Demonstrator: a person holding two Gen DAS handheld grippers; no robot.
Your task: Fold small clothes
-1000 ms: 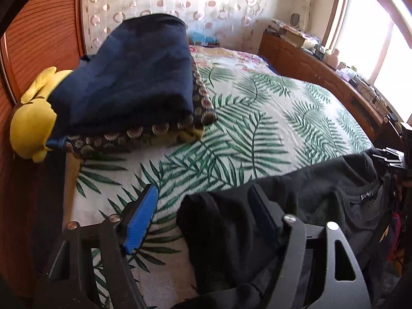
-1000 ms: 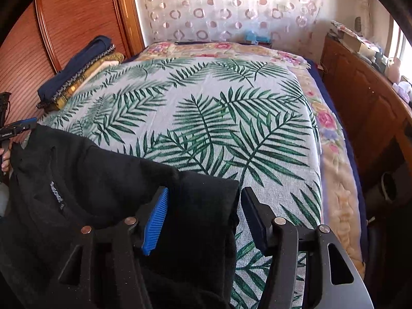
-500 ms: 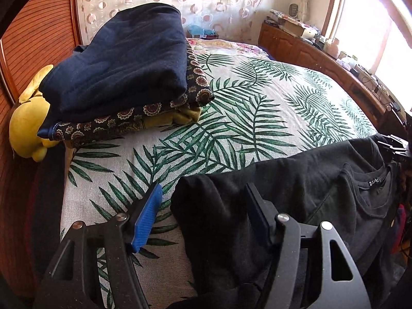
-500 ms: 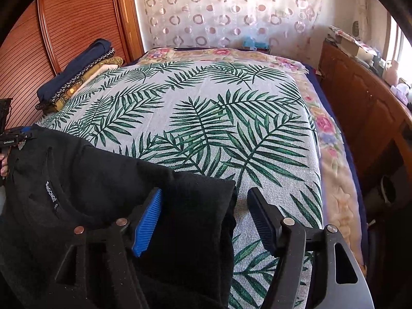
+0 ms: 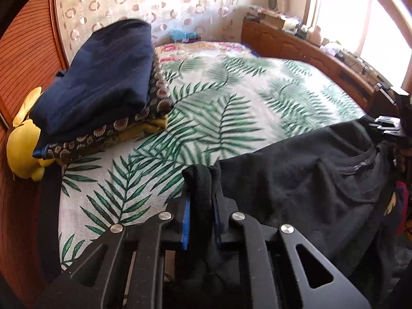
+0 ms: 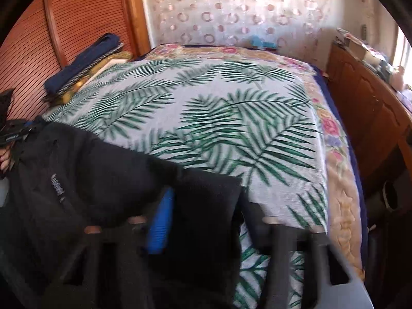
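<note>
A black shirt [image 5: 296,188] lies across the near edge of the palm-leaf bedspread [image 5: 231,97], collar toward the right. My left gripper [image 5: 202,193] is closing, and its blue pads pinch a bunched corner of the shirt. In the right wrist view the shirt [image 6: 103,180] spreads to the left, its label showing. My right gripper [image 6: 206,219], blurred, is closing too. The shirt's other corner lies flat between its jaws, which still stand apart. Each gripper shows small in the other's view: the right gripper [image 5: 386,125] and the left gripper [image 6: 13,134].
A stack of folded clothes [image 5: 103,77], navy on top, sits at the bed's left side by a yellow plush toy [image 5: 23,141] and a slatted wooden door [image 5: 23,59]. A wooden sideboard [image 6: 373,118] with clutter runs along the bed's right. A person's fingers [image 6: 3,159] show at the left edge.
Both grippers' jaws have narrowed around the shirt's corners. The left one now pinches bunched cloth and has shifted a little. The right wrist view has blurred.
</note>
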